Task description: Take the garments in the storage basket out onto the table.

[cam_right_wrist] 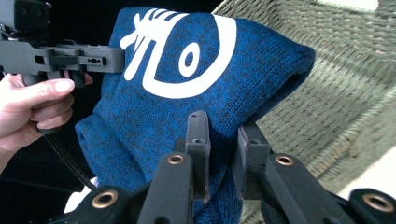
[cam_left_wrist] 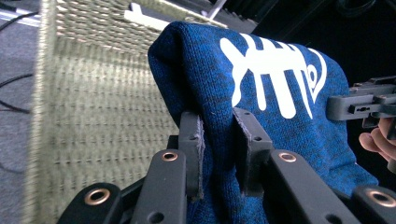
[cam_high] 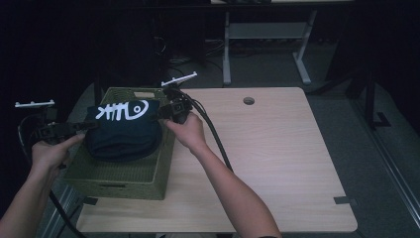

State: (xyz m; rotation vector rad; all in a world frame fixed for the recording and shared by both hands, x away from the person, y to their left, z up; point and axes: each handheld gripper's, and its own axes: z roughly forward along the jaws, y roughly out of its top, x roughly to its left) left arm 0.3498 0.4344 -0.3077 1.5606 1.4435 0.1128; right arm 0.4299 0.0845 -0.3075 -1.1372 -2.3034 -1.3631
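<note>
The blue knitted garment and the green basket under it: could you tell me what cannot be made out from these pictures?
- Basket contents: the blue garment covers the inside in the high view.
- Garment type: folded, and its lower part is cut off by the bottom edge in both gripper views.
- Fish-skeleton print: the head is partly hidden by the right gripper in the left gripper view.
- Left gripper jaw tips: too dark and small in the high view.

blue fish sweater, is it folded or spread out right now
Folded. The blue sweater is a compact bundle with a rounded doubled edge, held over the green woven basket, pinched by the left gripper and right gripper.
</note>
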